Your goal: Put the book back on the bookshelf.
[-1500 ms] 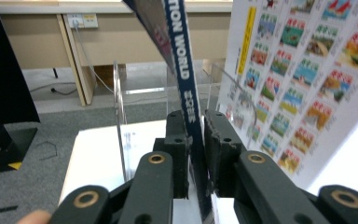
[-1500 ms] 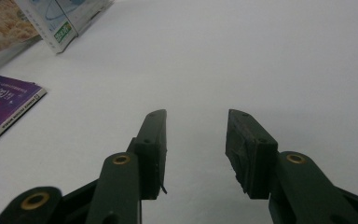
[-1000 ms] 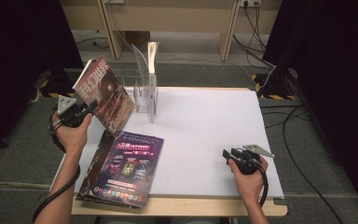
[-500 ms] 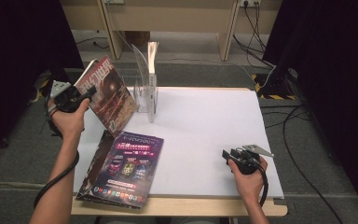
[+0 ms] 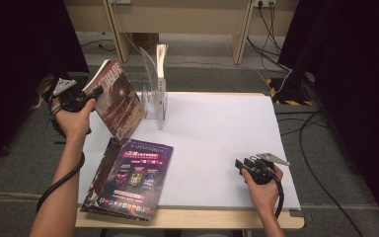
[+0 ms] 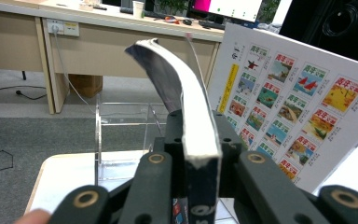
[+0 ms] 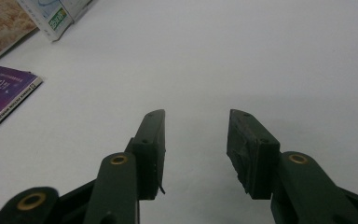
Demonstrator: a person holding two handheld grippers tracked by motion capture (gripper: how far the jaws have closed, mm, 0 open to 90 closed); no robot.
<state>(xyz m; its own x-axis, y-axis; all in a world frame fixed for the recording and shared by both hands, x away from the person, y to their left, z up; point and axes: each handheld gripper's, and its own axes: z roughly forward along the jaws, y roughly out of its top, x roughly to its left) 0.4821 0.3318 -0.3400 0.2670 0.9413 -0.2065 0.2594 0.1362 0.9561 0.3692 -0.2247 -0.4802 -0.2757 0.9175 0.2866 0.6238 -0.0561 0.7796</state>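
A magazine with a dark red cover [image 5: 119, 100] is held up tilted over the table's left edge, just left of the clear acrylic rack [image 5: 154, 101]. My left gripper [image 5: 94, 92] is shut on its edge, and its jaws have just been closing with the magazine between them. In the left gripper view the magazine's thick edge [image 6: 193, 112] is clamped between the two jaws of my left gripper [image 6: 199, 140] and curves away upward. My right gripper [image 5: 241, 164] rests on the white table [image 5: 217, 128] at the front right; in the right gripper view my right gripper [image 7: 196, 140] stands open with nothing between its jaws.
A magazine [image 5: 161, 63] stands upright in the rack. A stack of magazines with a purple cover [image 5: 139, 174] lies at the front left, and its corner [image 7: 2, 95] shows in the right gripper view. A back cover with several small pictures [image 6: 303, 107] stands right of the held magazine.
My left hand has risen and shifted slightly left with the red magazine, which now hangs higher beside the rack. The right hand has stayed in place.
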